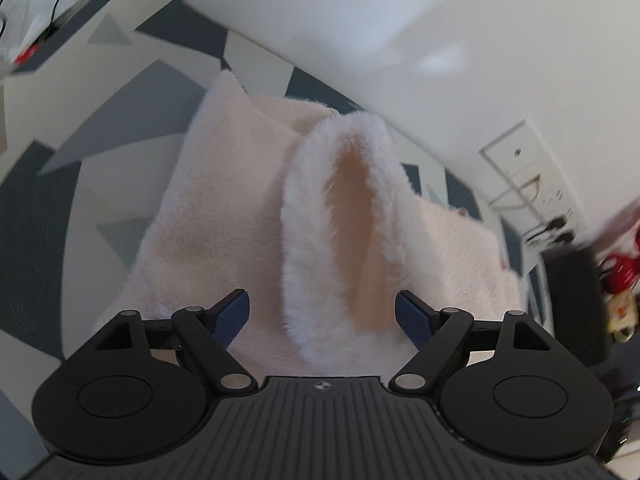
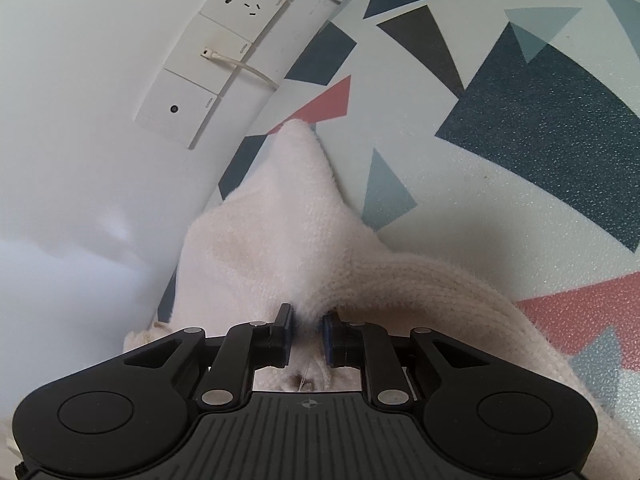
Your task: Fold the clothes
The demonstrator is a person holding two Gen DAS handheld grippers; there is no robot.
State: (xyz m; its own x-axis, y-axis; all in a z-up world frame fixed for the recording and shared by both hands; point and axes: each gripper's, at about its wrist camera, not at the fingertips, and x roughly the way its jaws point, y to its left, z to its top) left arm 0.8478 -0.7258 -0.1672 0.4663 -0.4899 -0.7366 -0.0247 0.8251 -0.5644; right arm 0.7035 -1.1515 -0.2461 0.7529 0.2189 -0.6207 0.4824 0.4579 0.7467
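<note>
While the left gripper (image 1: 322, 316) stands with its blue pads (image 1: 232, 318) wide apart and nothing pressed between them, a raised loop of the pale pink fleece garment (image 1: 224, 200) rises in the gap without touching either pad. That garment lies spread on the geometric-patterned mat (image 1: 60, 168) beside the white wall (image 1: 400, 20). Over on the other side, the right gripper (image 2: 306, 334) has its jaws only narrowly parted, a fold of the garment sitting between the pads, and I cannot tell whether they still pinch it.

Black left gripper (image 1: 322, 316), blue-padded jaws, ribbed grey housing, silver pivot screws
</note>
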